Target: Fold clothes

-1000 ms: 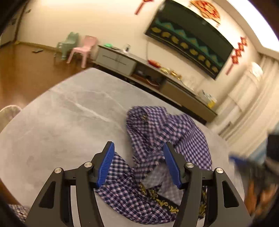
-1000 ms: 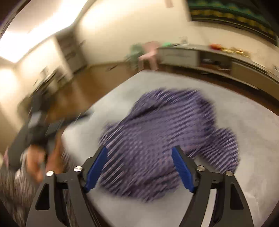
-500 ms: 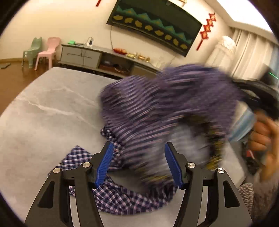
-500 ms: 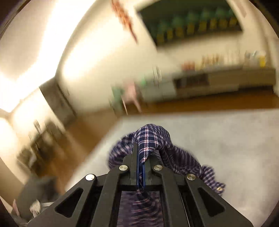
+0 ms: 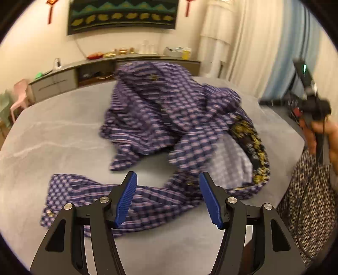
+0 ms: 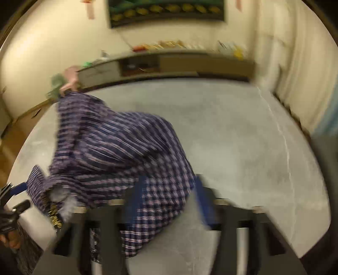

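While one purple checked shirt (image 5: 169,118) lay crumpled across the middle of the grey marbled worktop (image 5: 52,131), its sleeve trailed toward the near edge and its dark, gold-patterned collar lining faced the right-hand edge. Two grippers were in use. The left gripper (image 5: 168,198) hovered over the near edge with its jaws set wide, the sleeve lying on the worktop beneath the gap and touched by neither blue pad. The right gripper (image 6: 169,203), blurred in its own view, had just been opening its jaws; they stood wide with a fold of the shirt draped between them and over the left pad, pressed by neither as far as the blur allowed. One hand (image 5: 323,135) of the person gripped that tool's handle beyond the right-hand edge, beside a patterned garment (image 5: 306,203) worn by the person. Behind the far edge stood one long low cabinet (image 5: 105,69) bearing small items, one dark wall hanging (image 5: 122,17) above it, pale curtains (image 5: 243,38) at the right, and one pink chair (image 5: 20,93) beside a green chair at the left.
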A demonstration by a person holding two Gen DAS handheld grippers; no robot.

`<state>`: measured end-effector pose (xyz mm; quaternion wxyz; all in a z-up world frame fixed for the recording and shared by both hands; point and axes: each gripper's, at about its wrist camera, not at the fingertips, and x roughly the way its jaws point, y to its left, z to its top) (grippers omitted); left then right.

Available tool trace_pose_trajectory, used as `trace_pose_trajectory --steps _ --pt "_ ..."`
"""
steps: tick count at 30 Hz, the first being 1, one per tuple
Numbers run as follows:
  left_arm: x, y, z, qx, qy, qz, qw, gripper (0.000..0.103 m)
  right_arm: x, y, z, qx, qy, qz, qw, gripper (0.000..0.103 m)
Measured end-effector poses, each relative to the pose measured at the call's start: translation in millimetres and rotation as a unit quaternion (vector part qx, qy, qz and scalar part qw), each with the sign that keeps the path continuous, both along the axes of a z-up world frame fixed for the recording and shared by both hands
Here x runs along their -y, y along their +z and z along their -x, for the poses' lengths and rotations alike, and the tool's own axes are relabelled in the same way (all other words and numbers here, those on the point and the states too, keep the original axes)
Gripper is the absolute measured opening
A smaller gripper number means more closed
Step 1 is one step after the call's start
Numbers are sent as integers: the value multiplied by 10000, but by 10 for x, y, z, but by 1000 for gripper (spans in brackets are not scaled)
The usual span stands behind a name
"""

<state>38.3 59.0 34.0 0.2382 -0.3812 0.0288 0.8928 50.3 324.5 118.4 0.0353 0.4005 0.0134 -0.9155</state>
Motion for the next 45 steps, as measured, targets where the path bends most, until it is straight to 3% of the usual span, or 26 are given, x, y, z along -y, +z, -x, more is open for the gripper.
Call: trace_pose_trajectory --steps 1,3,5,9,10,12,13,15,16,17,19,23,25,27,31,35,37,40,43,45 --pt "-51 -42 9 62 -19 -12 10000 64 118 108 -49 -193 249 -154 9994 82" --pt "-150 -131 35 193 -51 -32 9998 64 429 212 -56 -393 903 -642 9931 82" --pt "-219 -218 46 310 -46 -31 9995 64 818 171 -6 -441 1651 -1333 9762 82" --pt "-317 -328 76 424 32 -36 9991 64 1377 -321 262 -687 2853 -3059 9057 80" --pt "-315 -329 101 396 98 -8 9992 64 1478 -443 343 -717 3059 -3375 8874 58" --pt "-199 -289 125 292 323 -44 9990 64 1422 -181 559 -587 2932 -2832 9113 6" --pt "-127 -264 136 239 447 -81 9987 64 1378 -30 660 -562 2843 -2506 9237 4" --pt "12 -234 183 225 626 -254 9975 64 817 626 776 -1185 1899 -892 9705 4" --pt "61 -238 214 258 680 -348 9967 64 457 932 848 -1452 1247 -104 9815 4" --pt "70 -261 245 324 687 -415 9962 64 159 1026 916 -1523 659 129 9860 4" --pt "0 -310 266 420 591 -397 9966 64 -259 913 1031 -1260 -67 223 9918 4" --pt "-395 -345 153 336 10 -87 9994 65 -859 250 1102 -195 -867 745 9932 4" --pt "-672 -296 84 242 -368 -10 9990 65 -1072 92 1133 213 -1050 1552 9821 4" --pt "-958 -245 64 168 -684 14 9975 65 -1064 187 1159 -12 -925 1832 9787 4" --pt "-1477 -214 84 130 -1043 -46 9944 65 -1022 371 1027 -218 -636 1931 9789 4" --pt "-1894 -258 8 190 -1406 47 9899 66 -1128 138 1186 -208 -512 2125 9756 5" --pt "-2102 -347 -60 62 -1390 474 9891 69 -1141 114 1159 -211 -461 2217 9738 5" --pt "-2314 -599 76 34 -808 1290 9883 68 -1154 189 1082 -262 -266 2297 9726 5" --pt "-2333 -718 207 44 -585 1317 9896 13 -1112 307 961 -452 -42 2301 9721 5" --pt "-2216 -630 238 -48 -383 1224 9917 9 -1117 369 901 -624 43 2270 9719 5"
